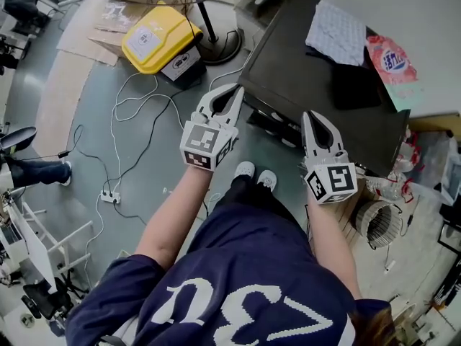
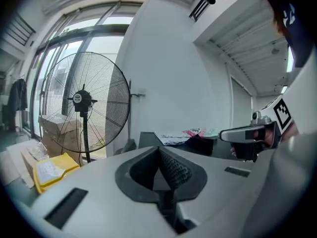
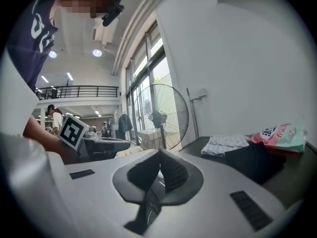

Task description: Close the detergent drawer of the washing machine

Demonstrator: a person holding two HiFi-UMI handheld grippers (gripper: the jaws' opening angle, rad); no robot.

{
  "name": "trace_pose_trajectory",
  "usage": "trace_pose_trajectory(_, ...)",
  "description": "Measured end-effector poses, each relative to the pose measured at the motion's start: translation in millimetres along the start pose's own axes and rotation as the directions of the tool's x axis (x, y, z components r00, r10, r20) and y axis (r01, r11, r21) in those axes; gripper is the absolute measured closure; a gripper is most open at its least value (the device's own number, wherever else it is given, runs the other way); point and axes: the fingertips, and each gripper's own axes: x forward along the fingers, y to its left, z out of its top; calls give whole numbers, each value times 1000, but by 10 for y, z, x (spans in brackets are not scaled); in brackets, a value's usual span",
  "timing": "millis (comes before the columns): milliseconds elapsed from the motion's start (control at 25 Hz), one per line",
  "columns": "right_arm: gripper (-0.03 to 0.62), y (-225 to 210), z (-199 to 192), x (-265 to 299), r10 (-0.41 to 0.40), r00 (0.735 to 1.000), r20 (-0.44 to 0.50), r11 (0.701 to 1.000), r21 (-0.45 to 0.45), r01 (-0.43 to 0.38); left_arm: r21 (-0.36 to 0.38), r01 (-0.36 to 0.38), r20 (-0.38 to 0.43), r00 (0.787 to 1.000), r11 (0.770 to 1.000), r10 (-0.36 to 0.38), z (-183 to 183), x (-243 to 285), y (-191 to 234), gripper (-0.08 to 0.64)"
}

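The washing machine (image 1: pixel 302 85) is a dark box at the upper right of the head view, seen from above. Its front edge faces me, and I cannot make out the detergent drawer there. My left gripper (image 1: pixel 238 91) is shut and empty, its tips just short of the machine's near left corner. My right gripper (image 1: pixel 307 115) is also shut and empty, held at the machine's front edge. In the left gripper view the jaws (image 2: pixel 161 152) meet with nothing between them, and the machine top (image 2: pixel 148 139) lies beyond. The right gripper's jaws (image 3: pixel 159 155) are likewise closed.
On the machine lie a white patterned cloth (image 1: pixel 337 31), a pink detergent bag (image 1: pixel 392 60) and a black item (image 1: pixel 356 85). A standing fan (image 2: pixel 84 103) with its base (image 1: pixel 220 45), a yellow box (image 1: pixel 158 38), floor cables and a power strip (image 1: pixel 109 197) are to the left.
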Motion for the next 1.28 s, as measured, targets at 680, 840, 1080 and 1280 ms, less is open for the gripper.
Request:
trace_pose_trajectory(680, 578, 327, 1053, -324, 98, 982, 159, 992, -88, -85, 47, -63, 131, 990, 997, 56, 842, -629, -161, 540)
trace_pose_trajectory(840, 578, 397, 1188, -415, 100, 979, 176, 992, -97, -84, 54, -67, 147, 988, 996, 58, 959, -763, -235, 540)
trace_pose_trajectory(1080, 578, 460, 1298, -482, 101, 974, 204, 991, -110, -80, 71, -66, 212, 976, 995, 49, 1123, -832, -313, 540)
trace_pose_trajectory(1280, 578, 504, 1348, -491, 103, 969, 225, 992, -96, -83, 84, -85, 101, 992, 993, 76, 1043, -860, -298, 540)
